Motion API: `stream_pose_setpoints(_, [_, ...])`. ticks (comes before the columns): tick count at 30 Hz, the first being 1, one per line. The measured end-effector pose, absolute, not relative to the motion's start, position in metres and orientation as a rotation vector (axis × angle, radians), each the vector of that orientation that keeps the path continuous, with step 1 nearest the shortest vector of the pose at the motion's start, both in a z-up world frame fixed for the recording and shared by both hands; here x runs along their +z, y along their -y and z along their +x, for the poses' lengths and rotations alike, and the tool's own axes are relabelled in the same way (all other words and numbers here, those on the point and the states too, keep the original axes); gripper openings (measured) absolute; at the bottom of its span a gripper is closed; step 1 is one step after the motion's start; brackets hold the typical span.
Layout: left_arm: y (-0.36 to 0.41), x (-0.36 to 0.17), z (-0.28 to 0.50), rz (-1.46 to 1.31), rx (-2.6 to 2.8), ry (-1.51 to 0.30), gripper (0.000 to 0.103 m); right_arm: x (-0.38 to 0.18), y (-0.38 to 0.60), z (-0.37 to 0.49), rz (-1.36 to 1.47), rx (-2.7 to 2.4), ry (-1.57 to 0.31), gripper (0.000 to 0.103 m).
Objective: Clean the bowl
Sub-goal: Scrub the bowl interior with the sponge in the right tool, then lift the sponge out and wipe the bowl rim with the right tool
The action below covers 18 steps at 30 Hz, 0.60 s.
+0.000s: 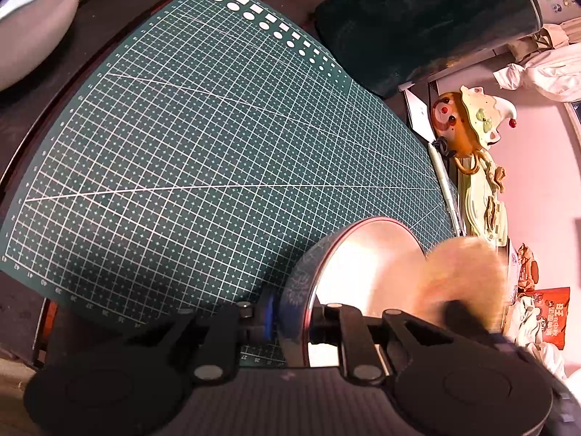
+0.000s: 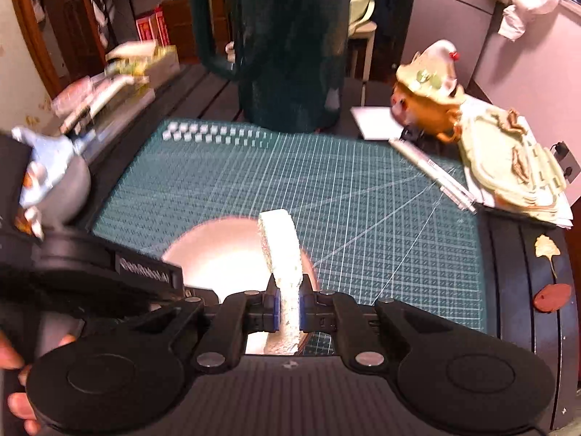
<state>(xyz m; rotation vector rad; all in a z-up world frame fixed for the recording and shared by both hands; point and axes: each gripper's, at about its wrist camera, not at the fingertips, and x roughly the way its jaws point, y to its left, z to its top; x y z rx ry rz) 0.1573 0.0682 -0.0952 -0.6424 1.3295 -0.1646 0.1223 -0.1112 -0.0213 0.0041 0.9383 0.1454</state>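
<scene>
Left wrist view: the left gripper (image 1: 290,318) is clenched on the rim of a bowl (image 1: 363,265), holding it tilted on edge above the near right corner of a green cutting mat (image 1: 203,145). A blurred sponge (image 1: 468,283) sits at the bowl's right side. A dark green jug (image 1: 417,21) stands beyond the mat, and a clown figurine (image 1: 461,123) lies to the right.

Right wrist view: the right gripper (image 2: 288,307) is clamped on the pale sponge (image 2: 281,250), which stands upright against the bowl (image 2: 221,254) over the mat's (image 2: 363,200) near edge. The left gripper's black body (image 2: 90,269) crosses in from the left. The jug (image 2: 290,43) stands behind the mat.
</scene>
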Motion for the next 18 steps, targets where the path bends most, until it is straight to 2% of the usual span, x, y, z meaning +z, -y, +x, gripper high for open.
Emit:
stream_pose_setpoints(3, [-0.068,-0.095,0.157,-0.643,-0.164,-1.331,0.015,-0.006,0.128,0.124,0.159,0.237,-0.943,0.008])
stream_pose_setpoints(7, [-0.069,-0.096,0.157,-0.646,-0.164,-1.333,0.016,-0.018,0.129,0.132,0.284,0.334,-1.025,0.008])
stream_pose_setpoints(15, [-0.068,-0.096,0.157,-0.641,-0.164,-1.338,0.015,-0.066,0.112,0.15,0.225,0.304,-1.13,0.008])
stream_pose_setpoints(18, [-0.069,-0.097,0.157,-0.64,-0.166,-1.338,0.015,-0.068,0.11,0.15,0.192,0.28,-1.125,0.008])
